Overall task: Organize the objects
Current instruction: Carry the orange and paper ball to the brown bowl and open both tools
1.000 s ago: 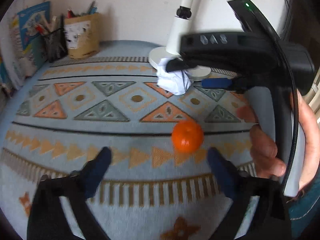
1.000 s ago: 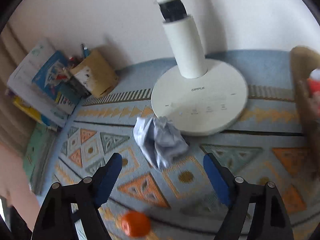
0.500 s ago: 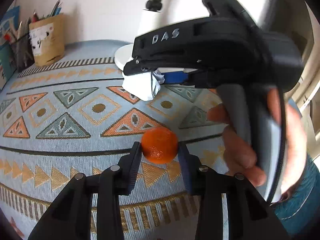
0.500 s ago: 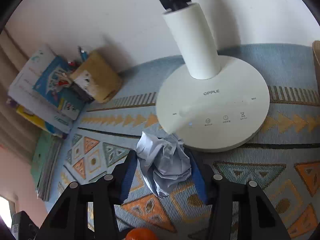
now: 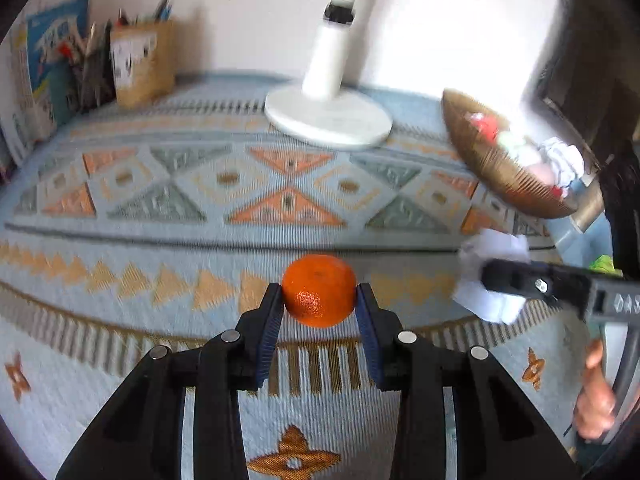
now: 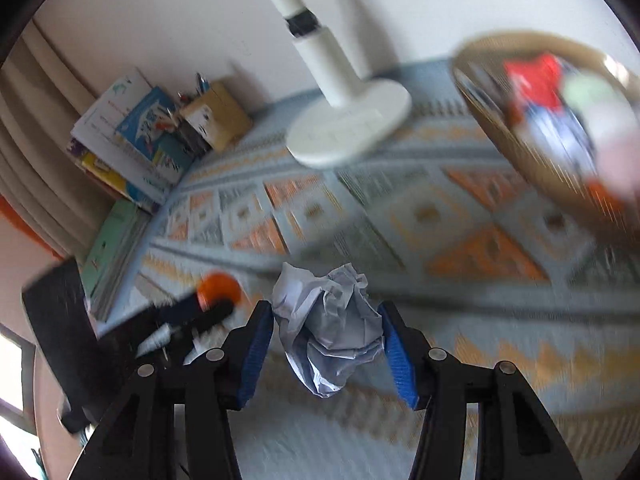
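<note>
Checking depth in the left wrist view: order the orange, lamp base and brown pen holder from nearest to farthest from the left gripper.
1. orange, between the left gripper pads.
2. lamp base, far centre of the cloth.
3. pen holder, back left by the wall.

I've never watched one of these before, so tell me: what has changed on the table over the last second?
Both grippers closed on their targets. The left gripper now clamps the orange, which sat free on the cloth before. The right gripper closed on the crumpled paper and has carried it away from the lamp base, toward the basket. The lamp, pencil holder and books stayed put.
</note>
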{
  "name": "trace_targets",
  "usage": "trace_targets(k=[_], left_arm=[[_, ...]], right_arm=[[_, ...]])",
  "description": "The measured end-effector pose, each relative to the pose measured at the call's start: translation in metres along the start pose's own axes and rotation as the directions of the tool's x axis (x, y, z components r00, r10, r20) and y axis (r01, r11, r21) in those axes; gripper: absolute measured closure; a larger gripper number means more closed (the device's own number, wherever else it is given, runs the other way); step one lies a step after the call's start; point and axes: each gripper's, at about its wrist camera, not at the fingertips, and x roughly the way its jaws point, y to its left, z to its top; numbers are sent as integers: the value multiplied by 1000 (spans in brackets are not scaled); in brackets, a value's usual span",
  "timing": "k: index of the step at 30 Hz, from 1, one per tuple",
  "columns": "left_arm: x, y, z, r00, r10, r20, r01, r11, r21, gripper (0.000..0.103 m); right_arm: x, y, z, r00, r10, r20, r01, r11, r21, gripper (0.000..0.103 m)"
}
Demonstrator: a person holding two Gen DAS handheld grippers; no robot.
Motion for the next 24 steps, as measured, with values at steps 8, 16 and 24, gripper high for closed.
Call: trace_targets(k=[8,16,24], left_arm=[[-5,11,-4,999,-47,9,48,996,-72,68],[-7,8,-5,999,-34,11,35,998,-57,68],[-4,7,-5,999,-40,10,40,997,-63,68]], right_arm=[[-11,-23,-18,999,32,26,-34,996,81,32],[-7,-16,-15,999,47,13,-48,993,105,21],[11,-1,-3,998,-66,18,65,996,65,54]])
